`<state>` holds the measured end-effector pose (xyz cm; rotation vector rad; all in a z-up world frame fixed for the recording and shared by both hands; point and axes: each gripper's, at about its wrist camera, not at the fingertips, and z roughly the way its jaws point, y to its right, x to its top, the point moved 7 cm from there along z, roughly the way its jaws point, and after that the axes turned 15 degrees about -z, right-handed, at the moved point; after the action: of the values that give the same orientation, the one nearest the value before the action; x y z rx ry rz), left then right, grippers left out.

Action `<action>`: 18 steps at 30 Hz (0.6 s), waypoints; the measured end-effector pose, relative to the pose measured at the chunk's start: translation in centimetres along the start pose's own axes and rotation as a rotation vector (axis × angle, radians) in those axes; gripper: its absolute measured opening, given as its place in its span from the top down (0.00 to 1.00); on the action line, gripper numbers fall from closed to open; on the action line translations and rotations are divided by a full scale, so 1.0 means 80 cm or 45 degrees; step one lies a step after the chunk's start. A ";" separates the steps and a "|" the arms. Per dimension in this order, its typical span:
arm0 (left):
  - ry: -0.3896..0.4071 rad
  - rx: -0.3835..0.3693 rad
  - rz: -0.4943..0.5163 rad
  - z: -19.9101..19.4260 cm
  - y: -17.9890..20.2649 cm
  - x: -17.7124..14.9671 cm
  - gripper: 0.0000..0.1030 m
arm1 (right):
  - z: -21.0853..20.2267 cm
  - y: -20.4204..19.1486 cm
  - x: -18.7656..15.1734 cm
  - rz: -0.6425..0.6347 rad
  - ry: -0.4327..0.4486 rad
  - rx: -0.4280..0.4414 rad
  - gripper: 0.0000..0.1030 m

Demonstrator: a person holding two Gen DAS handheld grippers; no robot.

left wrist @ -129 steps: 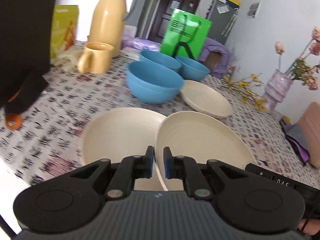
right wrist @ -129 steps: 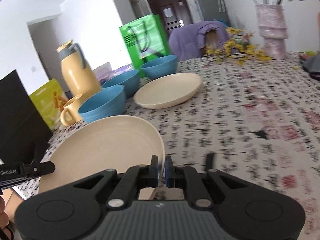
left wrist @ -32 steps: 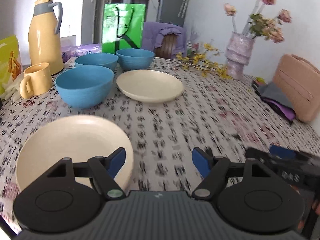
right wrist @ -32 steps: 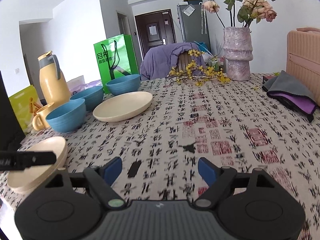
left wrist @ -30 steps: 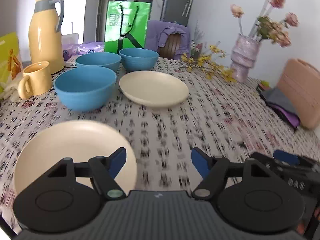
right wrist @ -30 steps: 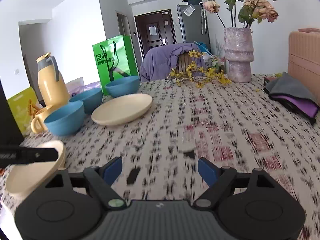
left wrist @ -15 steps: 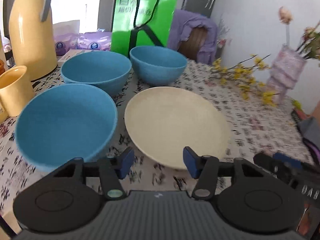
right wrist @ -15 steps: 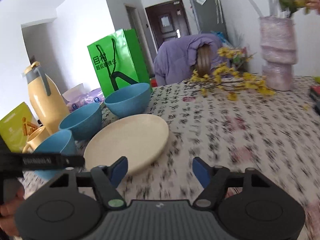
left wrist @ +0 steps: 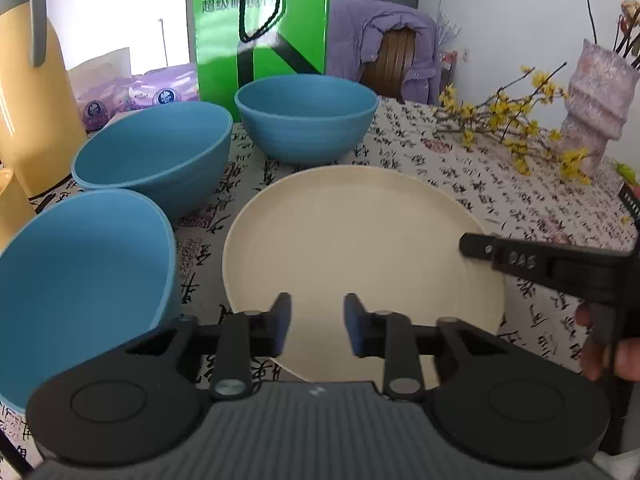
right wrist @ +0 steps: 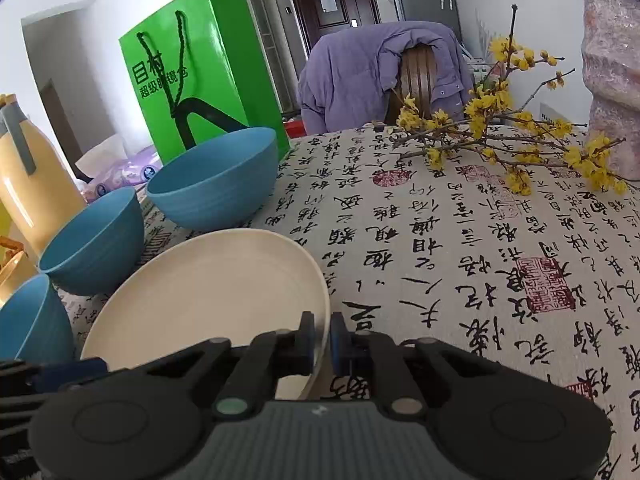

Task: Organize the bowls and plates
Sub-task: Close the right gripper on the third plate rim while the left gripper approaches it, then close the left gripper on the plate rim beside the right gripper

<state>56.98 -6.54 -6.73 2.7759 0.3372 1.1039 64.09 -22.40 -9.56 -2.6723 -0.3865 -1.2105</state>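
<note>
One table (right wrist: 460, 240), under a cloth printed with black characters and red seals, carries everything. On it, going down in size: one green paper bag (left wrist: 260, 28) at the far edge, one yellow flask (left wrist: 28, 92) at far left, one pinkish vase (left wrist: 600, 100) at far right with yellow flower twigs (right wrist: 500, 136) lying beside it, one cream plate (left wrist: 352, 240) in the middle, three blue bowls, and one yellow mug (right wrist: 12, 272), only partly in view. The bowls curve along the plate's left side: the near bowl (left wrist: 80, 288), the middle bowl (left wrist: 156, 152) and the far bowl (left wrist: 306, 120). Behind the table, one chair wears a purple jacket (right wrist: 380, 72).

A second ago both claws stood wide and well short of this plate, with a second cream plate near at left; that plate is now out of view and the lone plate fills the middle of both views. Both sets of jaws have just been closing.

The right claw (right wrist: 322, 340) is clenched on the plate's near right rim, which runs between its pads, and the plate looks tipped up on that side. The left claw (left wrist: 316, 322) is narrowed but still parted, poised at the plate's near edge; I cannot tell whether its pads touch the rim, and it grips nothing visibly. In the left view a hand (left wrist: 612, 344) holds the right claw's handle at right.
</note>
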 end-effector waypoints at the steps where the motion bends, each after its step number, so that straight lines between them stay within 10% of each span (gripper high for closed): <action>1: -0.004 0.005 0.002 0.002 0.000 -0.001 0.77 | -0.002 0.001 -0.001 0.001 0.003 0.003 0.94; 9: 0.081 -0.011 0.041 -0.004 0.015 0.009 0.79 | -0.036 0.039 -0.021 0.003 -0.001 -0.091 0.95; 13: 0.141 0.094 0.068 0.008 0.020 0.019 0.61 | -0.045 0.054 -0.027 0.011 -0.007 -0.110 0.95; 18: 0.098 0.049 0.092 0.017 0.027 0.017 0.75 | -0.052 0.068 -0.034 0.030 -0.004 -0.108 0.95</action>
<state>59.23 -8.35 -6.41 2.8049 0.2719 1.2363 61.10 -29.15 -9.21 -2.7423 -0.3100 -1.2432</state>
